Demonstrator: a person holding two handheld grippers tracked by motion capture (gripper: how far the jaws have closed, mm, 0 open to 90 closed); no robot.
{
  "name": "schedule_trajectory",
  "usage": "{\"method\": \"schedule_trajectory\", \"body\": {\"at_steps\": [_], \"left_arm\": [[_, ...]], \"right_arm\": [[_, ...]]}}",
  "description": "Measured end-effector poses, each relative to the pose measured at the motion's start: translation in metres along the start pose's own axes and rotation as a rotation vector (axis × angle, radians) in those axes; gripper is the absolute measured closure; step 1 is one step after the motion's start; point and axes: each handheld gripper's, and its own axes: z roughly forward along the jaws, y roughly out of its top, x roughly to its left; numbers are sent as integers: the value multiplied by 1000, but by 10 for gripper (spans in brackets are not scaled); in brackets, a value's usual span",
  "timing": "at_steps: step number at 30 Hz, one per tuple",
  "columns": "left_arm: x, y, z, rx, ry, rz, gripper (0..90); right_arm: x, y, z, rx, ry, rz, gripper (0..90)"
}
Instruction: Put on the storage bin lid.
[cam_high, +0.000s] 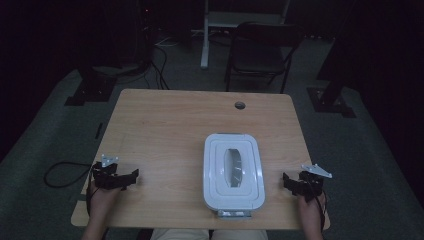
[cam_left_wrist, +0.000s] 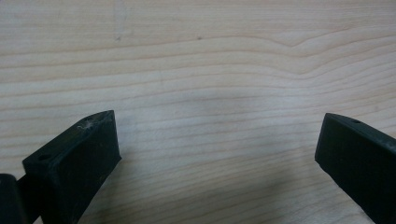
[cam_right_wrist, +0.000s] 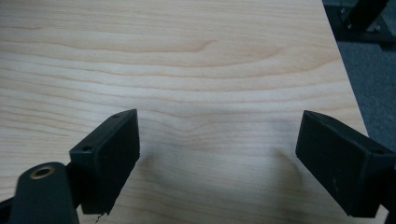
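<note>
While the rounded white plastic box (cam_high: 233, 172) lies on pale woodgrain, each gripper (cam_high: 120, 180) (cam_high: 295, 184) gapes wide, empty.

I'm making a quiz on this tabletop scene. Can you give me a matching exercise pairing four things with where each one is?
Things:
1. white lidded container
2. left tool
3. right tool
4. folding chair

Places:
A. on the floor beyond the table's far edge
B. near the table's right edge, jaws open over bare wood
C. on the table between the two tools, by the near edge
D. near the table's left edge, jaws open over bare wood

Pairs: 1-C, 2-D, 3-B, 4-A
</note>
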Motion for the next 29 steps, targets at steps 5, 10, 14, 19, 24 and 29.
{"method": "schedule_trajectory", "body": {"at_steps": [5,10,14,19,24,29], "left_arm": [[3,-2,1,6,36,-19,7],[1,-1,4,37,70,2,7],[-1,-1,5,47,98,15,7],[-2,-1,5,41,131,-24,7],[-2,-1,5,41,154,-46,7],[-4,0,6,40,173,-64,7]], "right_arm": [[-1,0,2,39,-19,19,135],[-1,-1,2,41,-24,29,130],[-1,-1,2,41,-24,30,129],[-1,-1,2,41,-19,25,129],[-1,-1,2,41,-18,24,129],[-1,-1,2,41,-18,24,129]]}}
